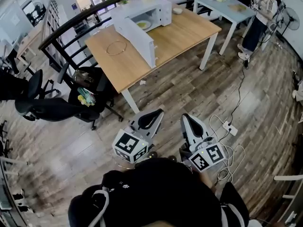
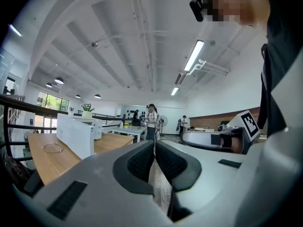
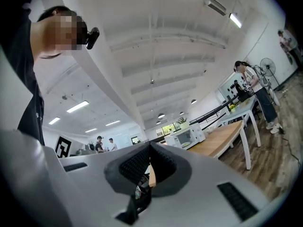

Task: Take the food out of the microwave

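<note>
A white microwave (image 1: 150,11) stands at the far side of a wooden table (image 1: 189,32), its door (image 1: 136,40) swung wide open toward me. Inside it lies a white plate with yellowish food (image 1: 143,24). Both grippers hang low over the floor, well short of the table. My left gripper (image 1: 160,111) has its jaws shut with nothing between them, pads touching (image 2: 142,162). My right gripper (image 1: 184,116) is also shut and empty. The microwave (image 2: 78,132) shows far left in the left gripper view, and small in the distance as microwave (image 3: 185,137) in the right gripper view.
A thin ring (image 1: 117,48) lies on the table left of the door. Black office chairs (image 1: 57,107) stand at the table's left. A power strip with cables (image 1: 230,127) lies on the floor at right. A person (image 1: 260,18) stands by a white table (image 1: 227,7) beyond.
</note>
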`<state>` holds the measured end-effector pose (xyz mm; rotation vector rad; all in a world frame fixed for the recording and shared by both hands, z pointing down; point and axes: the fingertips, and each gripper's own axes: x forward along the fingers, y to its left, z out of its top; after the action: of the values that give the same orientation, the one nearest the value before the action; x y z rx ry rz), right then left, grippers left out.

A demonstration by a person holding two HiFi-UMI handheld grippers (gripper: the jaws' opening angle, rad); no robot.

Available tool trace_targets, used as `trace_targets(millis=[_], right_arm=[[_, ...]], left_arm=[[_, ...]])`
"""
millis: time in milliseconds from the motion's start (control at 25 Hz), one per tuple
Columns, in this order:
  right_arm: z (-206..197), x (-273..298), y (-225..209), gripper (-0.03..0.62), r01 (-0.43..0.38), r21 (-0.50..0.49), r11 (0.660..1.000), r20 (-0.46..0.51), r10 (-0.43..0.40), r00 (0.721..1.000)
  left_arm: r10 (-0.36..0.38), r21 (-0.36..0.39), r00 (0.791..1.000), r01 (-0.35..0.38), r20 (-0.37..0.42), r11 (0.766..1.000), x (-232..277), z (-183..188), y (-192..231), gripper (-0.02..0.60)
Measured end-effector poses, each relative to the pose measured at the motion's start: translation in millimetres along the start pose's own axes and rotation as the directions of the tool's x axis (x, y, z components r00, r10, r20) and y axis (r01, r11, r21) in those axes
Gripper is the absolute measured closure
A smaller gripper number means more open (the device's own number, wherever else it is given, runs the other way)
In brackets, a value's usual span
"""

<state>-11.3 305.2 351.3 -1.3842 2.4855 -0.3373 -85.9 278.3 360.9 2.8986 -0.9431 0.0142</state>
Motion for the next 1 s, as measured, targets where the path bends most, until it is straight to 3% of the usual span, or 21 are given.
trace_targets(millis=[560,1000], right_arm=[[4.8,-12.4,-39.2,0.592,-0.008,0.024,1.000,0.014,0.008,1.000],[10.2,-40.4,-64.2,0.545,-0.001,0.041,0.999,0.001,0.001,1.000]], left_arm=[[0.061,0.027,0.998,-0.060,-0.031,0.998,18.4,-6.6,-7.5,0.560],[0.069,0.046,0.996,-0.066,-0.048,0.997,37.9,-7.2,-39.2,0.557]])
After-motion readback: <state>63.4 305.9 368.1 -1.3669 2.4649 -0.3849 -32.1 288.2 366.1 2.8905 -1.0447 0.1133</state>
